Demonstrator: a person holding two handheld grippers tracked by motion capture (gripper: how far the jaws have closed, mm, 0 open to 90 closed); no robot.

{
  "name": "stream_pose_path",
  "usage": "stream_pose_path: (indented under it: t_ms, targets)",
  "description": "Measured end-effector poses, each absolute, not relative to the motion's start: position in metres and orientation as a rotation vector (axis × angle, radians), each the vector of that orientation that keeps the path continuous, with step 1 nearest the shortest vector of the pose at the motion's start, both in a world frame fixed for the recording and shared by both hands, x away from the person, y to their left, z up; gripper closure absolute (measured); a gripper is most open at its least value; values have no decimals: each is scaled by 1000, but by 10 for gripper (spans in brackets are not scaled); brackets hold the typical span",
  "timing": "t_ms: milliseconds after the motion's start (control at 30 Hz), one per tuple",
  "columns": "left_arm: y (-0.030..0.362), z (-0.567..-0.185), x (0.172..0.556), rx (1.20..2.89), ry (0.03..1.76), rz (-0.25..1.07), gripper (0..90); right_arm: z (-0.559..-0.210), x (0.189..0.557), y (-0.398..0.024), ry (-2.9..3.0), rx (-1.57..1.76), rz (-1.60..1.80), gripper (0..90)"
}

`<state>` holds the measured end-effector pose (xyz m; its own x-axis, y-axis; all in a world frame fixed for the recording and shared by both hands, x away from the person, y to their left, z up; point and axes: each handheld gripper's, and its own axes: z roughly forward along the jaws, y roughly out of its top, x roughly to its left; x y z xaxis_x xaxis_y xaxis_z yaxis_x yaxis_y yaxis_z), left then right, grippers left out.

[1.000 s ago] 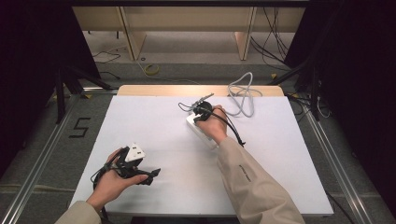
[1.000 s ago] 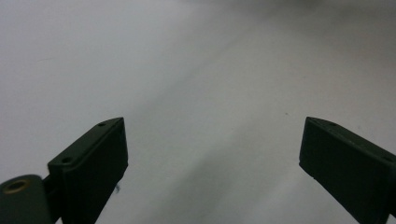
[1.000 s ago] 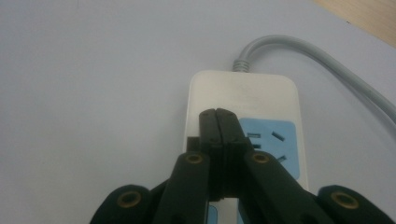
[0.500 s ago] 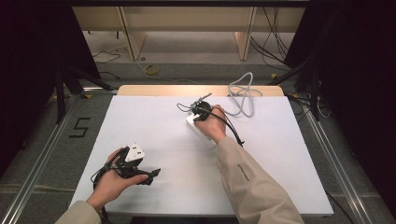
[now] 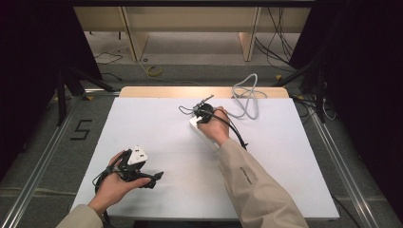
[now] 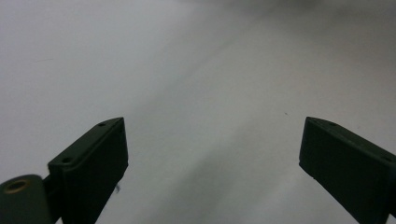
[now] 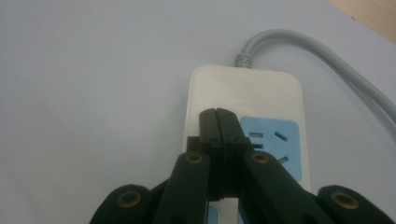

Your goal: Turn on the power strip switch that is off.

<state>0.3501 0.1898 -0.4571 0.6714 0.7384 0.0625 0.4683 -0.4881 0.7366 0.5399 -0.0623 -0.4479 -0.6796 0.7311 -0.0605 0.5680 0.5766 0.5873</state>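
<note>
At a white-covered table point(image 5: 285, 180), a person works a power strip point(image 7: 243, 100) with two hand-held grippers. The right gripper point(image 7: 218, 114), its jaws pressed flat together with nothing between them, sits over the strip's white body beside a blue socket panel point(image 7: 275, 140); whether the tips touch the casing cannot be told. The strip lies toward the far middle of the table, mostly covered by the right hand point(image 5: 215, 124) in the high view, with its grey cord point(image 5: 247, 97) looping off toward the far edge. The step in hand looks like pressing or steadying the strip with closed tips, possibly at a switch, though no switch is visible. The next move likely calls for a straight, controlled push without skidding the strip across the smooth sheet. The left gripper point(image 5: 142, 173) rests low near the front left of the table, a white block on its top, well apart from the strip. The left gripper view gives what the high view cannot: its jaws stand wide apart over bare white surface, holding nothing. The right gripper view alone reveals the strip's sockets and the cord's ribbed collar; the high view alone places both hands and the cord's full loop.
</note>
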Motion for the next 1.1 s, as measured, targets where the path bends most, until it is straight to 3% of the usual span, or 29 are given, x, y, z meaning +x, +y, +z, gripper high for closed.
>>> stream_pose_path:
  t_ms: [1100]
  targets:
    - [188, -457, 350, 2169, 928, 487, 79, -448, 539, -53, 2509, 1047, 688, 900]
